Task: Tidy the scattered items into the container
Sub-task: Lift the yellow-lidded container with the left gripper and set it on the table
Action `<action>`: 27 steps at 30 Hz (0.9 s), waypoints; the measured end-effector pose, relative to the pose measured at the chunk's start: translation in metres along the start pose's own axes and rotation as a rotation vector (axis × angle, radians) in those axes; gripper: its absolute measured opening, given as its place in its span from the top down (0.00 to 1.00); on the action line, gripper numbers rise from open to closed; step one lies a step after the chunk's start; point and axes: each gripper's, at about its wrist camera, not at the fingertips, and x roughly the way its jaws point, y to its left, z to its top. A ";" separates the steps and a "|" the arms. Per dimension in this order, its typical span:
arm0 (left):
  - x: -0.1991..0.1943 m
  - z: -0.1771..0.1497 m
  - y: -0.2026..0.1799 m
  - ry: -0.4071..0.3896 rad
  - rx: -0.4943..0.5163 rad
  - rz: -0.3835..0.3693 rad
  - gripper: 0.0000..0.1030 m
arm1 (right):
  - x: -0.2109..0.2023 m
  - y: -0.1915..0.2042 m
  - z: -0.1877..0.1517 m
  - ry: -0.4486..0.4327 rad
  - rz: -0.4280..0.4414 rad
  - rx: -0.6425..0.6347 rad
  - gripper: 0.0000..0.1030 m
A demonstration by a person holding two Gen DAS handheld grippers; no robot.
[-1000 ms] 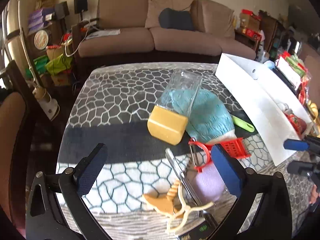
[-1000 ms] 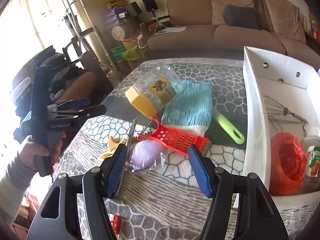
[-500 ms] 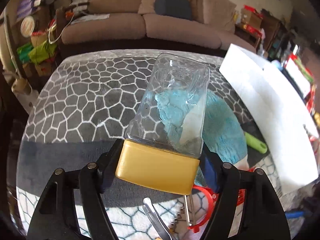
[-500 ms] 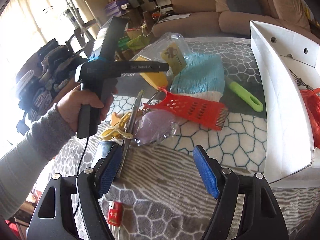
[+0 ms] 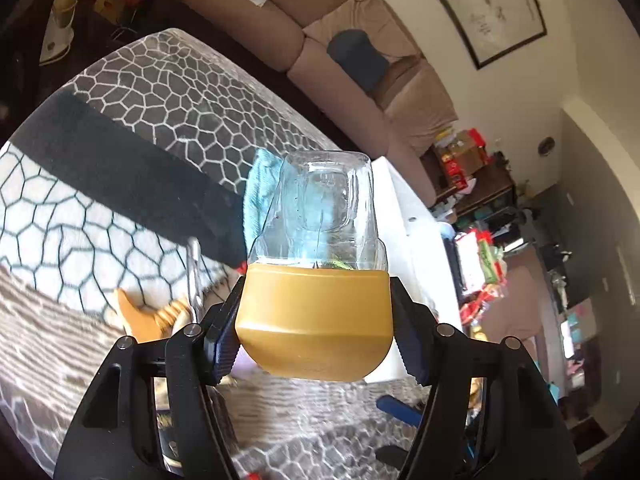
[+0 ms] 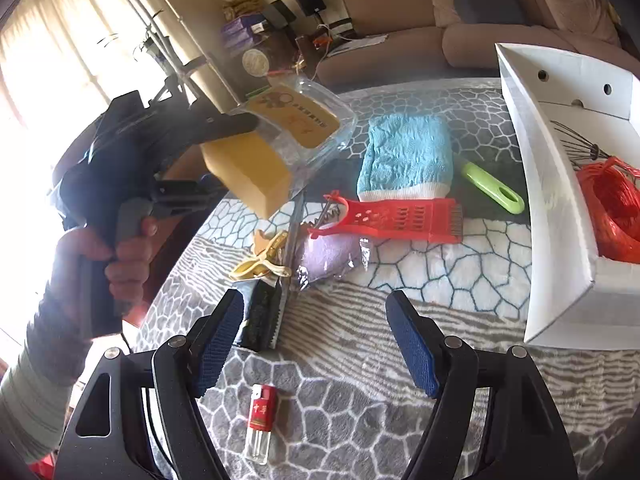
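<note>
A clear jar with a yellow lid [image 5: 316, 320] hangs above the table, tilted, with my left gripper [image 5: 318, 286] gripping the lid from both sides; its jaws are still closing. The right wrist view shows the same jar [image 6: 280, 136] held up at the left by a hand [image 6: 124, 252]. My right gripper [image 6: 314, 304] is open and empty above the patterned cloth, just short of a dark packet [image 6: 260, 312]. The white box [image 6: 560, 200] stands at the right with a red string ball [image 6: 612, 208] and a whisk [image 6: 576, 144] inside.
On the table lie a blue mitt [image 6: 404, 156], a red grater [image 6: 392, 218], a green handle [image 6: 492, 186], a purple wrapped item [image 6: 328, 254], a yellow clip [image 6: 264, 260], metal tongs [image 6: 292, 236] and a red lighter [image 6: 262, 408]. A sofa stands behind.
My left gripper went from open above the table to gripping the jar's lid, then lifted the jar and rolled. The right gripper widened a little and moved nearer the packet.
</note>
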 end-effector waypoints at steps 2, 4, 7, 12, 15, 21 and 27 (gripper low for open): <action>-0.014 -0.025 -0.017 0.032 0.023 -0.014 0.39 | -0.018 0.002 -0.004 -0.025 0.013 0.015 0.26; -0.022 -0.051 -0.033 0.083 0.039 -0.032 0.39 | -0.039 0.002 -0.013 -0.049 0.033 0.037 0.22; -0.025 -0.090 -0.057 0.163 0.073 -0.055 0.39 | -0.070 -0.006 -0.031 -0.057 0.029 0.063 0.20; 0.006 -0.152 -0.095 0.296 0.107 -0.065 0.39 | -0.131 -0.040 -0.056 -0.086 -0.061 0.107 0.19; 0.039 -0.186 -0.114 0.378 0.118 -0.075 0.39 | -0.165 -0.070 -0.072 -0.083 -0.124 0.173 0.16; 0.100 -0.243 -0.140 0.515 0.148 -0.058 0.39 | -0.210 -0.110 -0.101 -0.062 -0.242 0.213 0.16; 0.121 -0.249 -0.163 0.545 0.286 0.053 0.31 | -0.223 -0.138 -0.121 -0.029 -0.251 0.231 0.16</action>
